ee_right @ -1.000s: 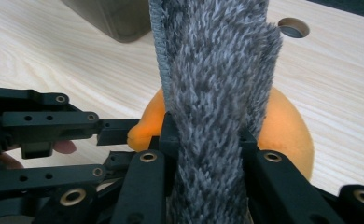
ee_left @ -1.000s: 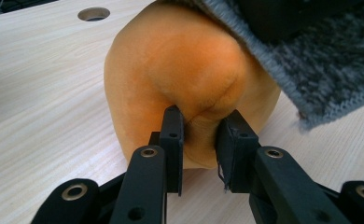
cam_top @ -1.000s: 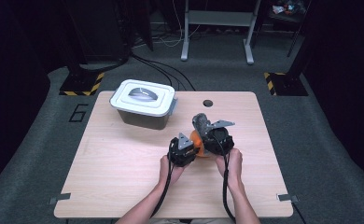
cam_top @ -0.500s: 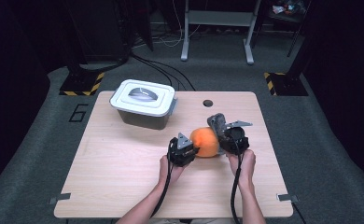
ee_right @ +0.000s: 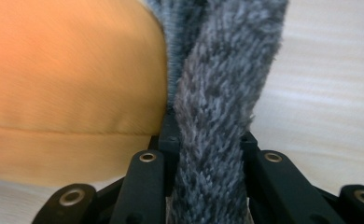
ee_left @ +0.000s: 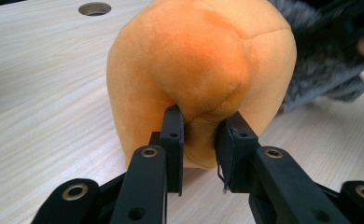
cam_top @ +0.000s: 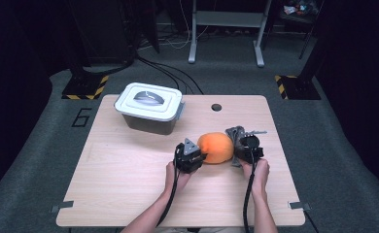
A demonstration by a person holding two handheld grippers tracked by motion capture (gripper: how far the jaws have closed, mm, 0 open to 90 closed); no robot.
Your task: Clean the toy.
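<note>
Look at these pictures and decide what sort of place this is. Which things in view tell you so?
Probably a lab or recording studio, not a home: a lone wooden table on grey carpet, yellow-and-black striped bases of dark stands beside it, loose cables across the floor, and a number 6 marked on the carpet.

The high view is looking forward and down from above the near edge of the table, taking in all of it and the floor beyond. The left gripper view is riding low, facing right at the plush from very near. The right gripper view is facing left, nearer still. All three are sharing the plush.
</note>
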